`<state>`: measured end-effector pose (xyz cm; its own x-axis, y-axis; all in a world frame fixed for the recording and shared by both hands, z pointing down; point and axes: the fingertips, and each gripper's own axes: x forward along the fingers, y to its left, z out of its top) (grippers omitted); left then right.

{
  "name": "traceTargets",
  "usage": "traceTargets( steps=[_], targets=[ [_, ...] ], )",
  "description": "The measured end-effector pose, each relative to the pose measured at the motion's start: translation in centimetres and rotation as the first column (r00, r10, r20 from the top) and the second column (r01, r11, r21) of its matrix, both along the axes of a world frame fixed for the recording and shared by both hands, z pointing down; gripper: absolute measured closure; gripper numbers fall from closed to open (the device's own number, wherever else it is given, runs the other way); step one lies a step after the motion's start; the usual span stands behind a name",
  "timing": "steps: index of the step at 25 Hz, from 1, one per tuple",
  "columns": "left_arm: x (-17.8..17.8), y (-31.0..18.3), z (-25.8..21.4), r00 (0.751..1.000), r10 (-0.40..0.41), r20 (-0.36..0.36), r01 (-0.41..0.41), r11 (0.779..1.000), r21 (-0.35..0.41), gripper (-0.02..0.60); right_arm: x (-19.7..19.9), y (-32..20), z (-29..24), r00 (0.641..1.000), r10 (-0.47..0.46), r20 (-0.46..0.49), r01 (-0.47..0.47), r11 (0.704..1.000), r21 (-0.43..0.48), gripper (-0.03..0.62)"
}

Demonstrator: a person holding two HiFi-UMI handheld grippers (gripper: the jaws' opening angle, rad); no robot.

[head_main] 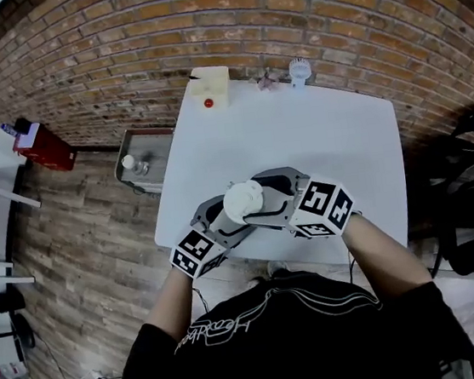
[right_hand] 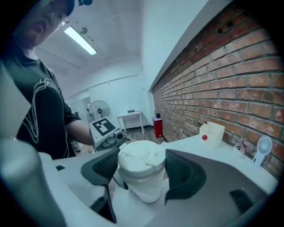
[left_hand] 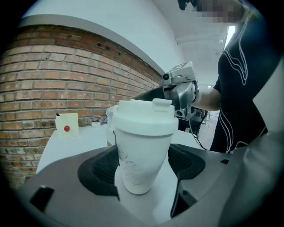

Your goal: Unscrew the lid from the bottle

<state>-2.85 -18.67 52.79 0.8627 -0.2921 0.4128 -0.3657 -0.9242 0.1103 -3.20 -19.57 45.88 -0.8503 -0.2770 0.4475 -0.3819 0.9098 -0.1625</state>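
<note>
At the tabletop's (head_main: pixel 325 139) front edge, my left gripper (left_hand: pixel 145 165) clamped the upright bottle (left_hand: pixel 143 142); my right gripper's (right_hand: pixel 143 172) jaws gripped the lid (right_hand: pixel 141 158) on top.

Left forearm (head_main: pixel 169 300) and right forearm (head_main: pixel 381 248) both reach forward and converge ahead of the torso, each claw angled slightly downward. I find the left claw (left_hand: pixel 144 164) closed low on the bottle (left_hand: pixel 142 146), one pad bearing on each side of its body. The right claw (right_hand: pixel 142 166) comes in from the opposite side and sits higher, its pads pressed on either side of the lid (right_hand: pixel 141 157). The two claws face each other, with the left cube (head_main: pixel 195 251) and right cube (head_main: pixel 323 208) outermost.
</note>
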Motion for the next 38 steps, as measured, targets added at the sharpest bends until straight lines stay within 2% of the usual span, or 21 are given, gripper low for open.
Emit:
traceTargets(
  steps=[3, 6, 10, 15, 18, 20, 25, 27, 30, 34, 38],
  targets=[
    [0.1, -0.1, -0.1, 1.000, -0.010, 0.010, 0.010, 1.000, -0.004, 0.212, 0.0, -0.1, 0.0, 0.992, -0.121, -0.022, 0.121, 0.993, -0.007, 0.269],
    [0.0, -0.2, -0.1, 1.000, -0.019, 0.020, 0.019, 1.000, -0.010, 0.212, -0.2, -0.1, 0.0, 0.971, -0.237, -0.045, 0.237, 0.972, -0.002, 0.269],
    [-0.2, -0.2, 0.0, 0.999, -0.028, 0.031, 0.029, 0.999, -0.018, 0.212, -0.5, -0.1, 0.1, 0.921, -0.384, -0.068, 0.384, 0.923, -0.012, 0.269],
    [0.0, 0.0, 0.2, 0.999, -0.026, 0.024, 0.026, 0.999, -0.020, 0.212, -0.4, 0.1, 0.3, 0.841, -0.536, -0.074, 0.535, 0.844, -0.027, 0.269],
    [0.0, -0.1, 0.1, 0.999, -0.036, 0.010, 0.036, 0.999, -0.019, 0.212, -0.5, 0.0, 0.2, 0.801, -0.590, -0.098, 0.590, 0.807, -0.034, 0.269],
    [0.0, 0.1, 0.2, 0.999, -0.039, 0.008, 0.040, 0.999, -0.021, 0.212, -0.5, 0.2, 0.2, 0.793, -0.600, -0.100, 0.600, 0.799, -0.035, 0.268],
    [0.0, 0.1, 0.0, 0.999, -0.048, -0.012, 0.048, 0.999, -0.016, 0.212, -0.5, 0.6, 0.0, 0.798, -0.597, -0.086, 0.598, 0.801, -0.015, 0.274],
    [-0.2, 0.2, 0.1, 0.998, -0.056, -0.032, 0.055, 0.998, -0.017, 0.212, -0.5, 0.9, 0.0, 0.805, -0.587, -0.084, 0.588, 0.809, -0.015, 0.246],
    [-0.4, 0.1, 0.1, 0.998, -0.048, -0.039, 0.047, 0.999, -0.017, 0.212, -0.4, 0.5, -0.6, 0.854, -0.517, -0.056, 0.517, 0.856, -0.002, 0.203],
    [-0.2, 0.0, 0.1, 0.997, -0.052, -0.059, 0.051, 0.998, -0.021, 0.212, 0.1, 0.0, -1.8, 0.927, -0.375, 0.023, 0.376, 0.926, -0.019, 0.206],
    [-0.3, 0.0, 0.2, 0.997, -0.050, -0.055, 0.049, 0.999, -0.023, 0.212, -0.1, 0.0, -1.6, 0.981, -0.195, 0.007, 0.195, 0.981, 0.001, 0.207]
  ],
)
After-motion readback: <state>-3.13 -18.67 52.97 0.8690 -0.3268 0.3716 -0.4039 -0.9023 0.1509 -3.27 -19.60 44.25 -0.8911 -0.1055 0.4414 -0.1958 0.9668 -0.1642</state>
